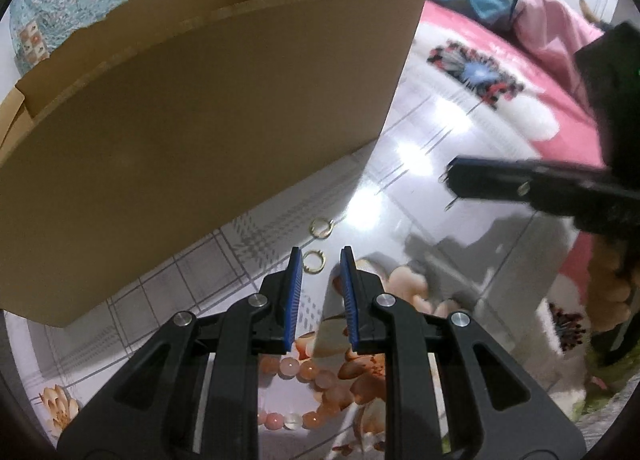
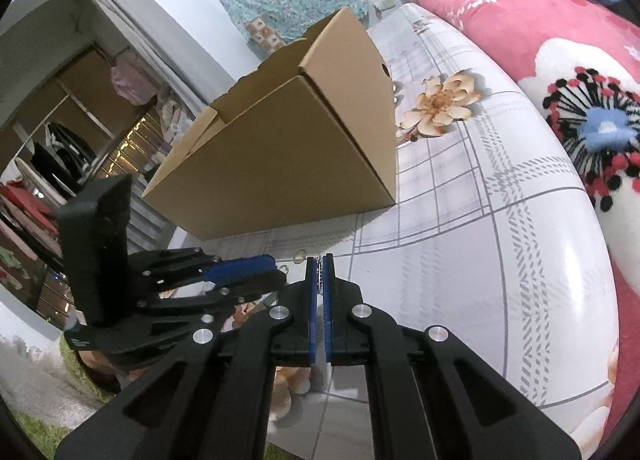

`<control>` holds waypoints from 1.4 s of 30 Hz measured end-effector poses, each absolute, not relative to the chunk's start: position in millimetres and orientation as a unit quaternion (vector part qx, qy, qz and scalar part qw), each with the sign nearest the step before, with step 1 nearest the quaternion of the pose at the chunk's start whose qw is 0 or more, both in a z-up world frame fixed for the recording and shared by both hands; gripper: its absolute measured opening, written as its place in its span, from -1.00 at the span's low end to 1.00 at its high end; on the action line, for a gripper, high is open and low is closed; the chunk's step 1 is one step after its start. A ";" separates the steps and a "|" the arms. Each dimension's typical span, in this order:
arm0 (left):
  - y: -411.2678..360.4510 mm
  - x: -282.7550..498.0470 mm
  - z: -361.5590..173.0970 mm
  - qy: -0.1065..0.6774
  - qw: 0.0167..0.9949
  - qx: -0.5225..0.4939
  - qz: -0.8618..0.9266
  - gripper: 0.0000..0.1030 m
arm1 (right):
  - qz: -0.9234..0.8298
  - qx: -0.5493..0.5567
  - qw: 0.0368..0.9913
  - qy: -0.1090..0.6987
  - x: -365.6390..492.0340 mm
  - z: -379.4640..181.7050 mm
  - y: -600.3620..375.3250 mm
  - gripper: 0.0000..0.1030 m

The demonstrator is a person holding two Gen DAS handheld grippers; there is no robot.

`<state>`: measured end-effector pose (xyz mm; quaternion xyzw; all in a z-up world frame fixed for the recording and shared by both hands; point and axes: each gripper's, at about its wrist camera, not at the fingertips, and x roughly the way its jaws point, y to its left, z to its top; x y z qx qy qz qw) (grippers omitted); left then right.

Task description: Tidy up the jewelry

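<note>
My left gripper (image 1: 321,256) points down at the glossy flowered cloth, its blue pads a narrow gap apart with nothing between them. Two gold rings lie just beyond its tips, one (image 1: 314,262) by the left pad and one (image 1: 322,227) farther on. A pink bead bracelet (image 1: 296,370) lies under its fingers. My right gripper (image 2: 319,258) is shut on a small silvery piece of jewelry (image 2: 319,274). From the left wrist view the right gripper (image 1: 450,179) comes in from the right, with thin bits of the piece hanging from its tip. The left gripper (image 2: 276,270) sits just left of it.
An open cardboard box (image 1: 200,119) (image 2: 300,147) stands close behind the rings, on the left. A pink flowered blanket (image 2: 520,31) borders the cloth on the right. A hand (image 1: 612,280) holds the right gripper. A wardrobe (image 2: 60,139) is far left.
</note>
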<state>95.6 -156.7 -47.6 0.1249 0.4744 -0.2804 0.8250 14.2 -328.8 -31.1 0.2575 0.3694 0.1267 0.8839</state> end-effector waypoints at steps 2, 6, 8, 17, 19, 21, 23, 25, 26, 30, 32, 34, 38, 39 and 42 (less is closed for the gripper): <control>-158.5 93.9 -47.6 0.471 0.826 0.134 -0.278 -0.65 | 0.128 0.260 0.883 0.369 14.4 -32.7 -330.7 -0.94; -160.6 92.2 -47.4 0.463 0.829 0.148 -0.276 -0.78 | 0.130 0.264 0.882 0.368 14.7 -34.6 -331.7 -0.94; -160.9 92.7 -47.7 0.459 0.831 0.152 -0.274 -0.80 | 0.128 0.266 0.882 0.367 13.7 -34.8 -332.4 -0.94; -159.1 85.9 -39.1 0.440 0.839 0.146 -0.287 -1.00 | 0.123 0.265 0.888 0.355 7.2 -24.0 -332.5 -0.94; -156.7 84.4 -37.4 0.437 0.840 0.141 -0.287 -1.00 | 0.123 0.262 0.890 0.352 6.8 -20.5 -331.7 -0.94; -152.1 82.2 -34.7 0.436 0.842 0.132 -0.290 -1.00 | 0.120 0.260 0.892 0.350 6.5 -18.1 -331.1 -0.94; -148.1 79.8 -31.6 0.434 0.843 0.126 -0.292 -1.00 | 0.119 0.259 0.893 0.348 5.7 -15.7 -330.3 -0.94; -148.2 79.7 -31.5 0.436 0.841 0.122 -0.295 -1.00 | 0.118 0.258 0.894 0.347 5.6 -15.3 -329.6 -0.94; -147.3 79.9 -31.9 0.439 0.840 0.121 -0.296 -0.98 | 0.117 0.259 0.893 0.348 5.7 -15.7 -329.4 -0.94; -148.2 82.4 -36.4 0.444 0.838 0.126 -0.291 -0.67 | 0.116 0.262 0.891 0.352 6.8 -19.1 -329.0 -0.94; -149.9 85.0 -38.9 0.447 0.836 0.123 -0.293 -0.67 | 0.116 0.263 0.890 0.353 7.4 -19.9 -328.9 -0.94; -153.8 88.1 -41.6 0.450 0.834 0.123 -0.294 -0.67 | 0.115 0.264 0.890 0.354 8.1 -20.6 -329.4 -0.94; -160.7 92.2 -46.4 0.441 0.838 0.144 -0.288 -0.70 | 0.114 0.268 0.888 0.355 10.0 -22.5 -331.3 -0.94; -163.3 92.4 -46.8 0.439 0.839 0.150 -0.284 -0.83 | 0.114 0.268 0.888 0.355 10.2 -22.6 -331.6 -0.94; -163.7 92.3 -46.8 0.436 0.840 0.164 -0.277 -1.00 | 0.114 0.268 0.889 0.354 10.5 -22.9 -332.7 -0.94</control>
